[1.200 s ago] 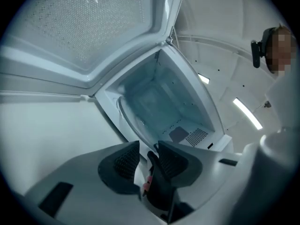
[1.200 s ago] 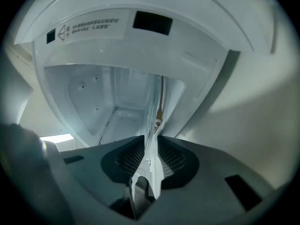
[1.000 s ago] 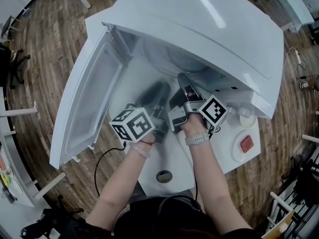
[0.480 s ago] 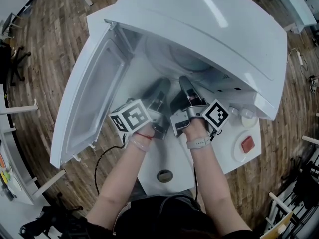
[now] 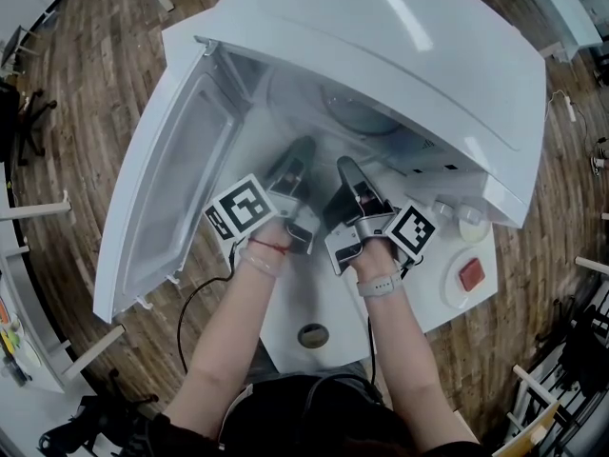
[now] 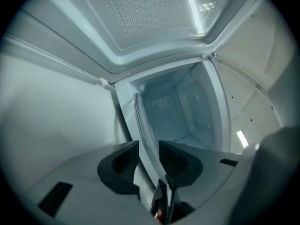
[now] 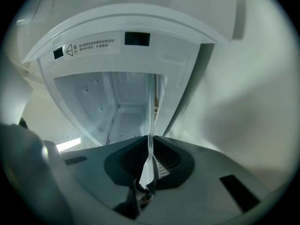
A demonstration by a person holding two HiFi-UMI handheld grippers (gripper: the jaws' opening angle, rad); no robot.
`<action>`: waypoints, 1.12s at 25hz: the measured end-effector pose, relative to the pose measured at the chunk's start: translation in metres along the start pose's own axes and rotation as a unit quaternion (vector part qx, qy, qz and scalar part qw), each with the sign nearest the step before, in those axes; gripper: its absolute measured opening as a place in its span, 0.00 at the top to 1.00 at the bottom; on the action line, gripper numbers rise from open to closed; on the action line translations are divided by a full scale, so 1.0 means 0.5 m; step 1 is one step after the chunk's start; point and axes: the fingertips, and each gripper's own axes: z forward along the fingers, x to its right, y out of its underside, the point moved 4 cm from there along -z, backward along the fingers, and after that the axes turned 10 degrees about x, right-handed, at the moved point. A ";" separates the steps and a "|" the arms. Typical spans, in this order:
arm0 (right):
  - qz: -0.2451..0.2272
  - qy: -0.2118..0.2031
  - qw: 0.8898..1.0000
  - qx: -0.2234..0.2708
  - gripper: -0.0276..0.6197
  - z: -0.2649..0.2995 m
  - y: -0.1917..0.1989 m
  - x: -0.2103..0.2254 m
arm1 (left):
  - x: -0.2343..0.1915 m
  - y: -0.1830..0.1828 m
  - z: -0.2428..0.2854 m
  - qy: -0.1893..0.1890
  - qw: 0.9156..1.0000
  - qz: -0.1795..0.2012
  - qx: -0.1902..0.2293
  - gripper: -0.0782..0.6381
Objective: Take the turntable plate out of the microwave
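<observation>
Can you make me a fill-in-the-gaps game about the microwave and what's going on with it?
1. The microwave has its door swung ___.
2. The edge of the clear ___ sits between the left tongs.
3. The floor around it is made of ___.
Missing words: open; plate; wood.
</observation>
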 end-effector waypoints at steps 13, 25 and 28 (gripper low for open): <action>0.001 0.001 1.000 -0.029 0.88 -0.023 0.007 0.003 | -0.015 -0.008 0.013 -0.008 0.997 -0.065 0.029 0.81; -0.054 0.008 0.998 0.027 0.84 -0.014 -0.036 0.006 | -0.017 0.000 0.003 -0.004 0.992 -0.115 0.042 0.83; -0.053 0.003 0.998 0.036 0.84 -0.001 -0.047 0.002 | -0.018 0.003 -0.002 -0.002 0.993 -0.115 0.041 0.83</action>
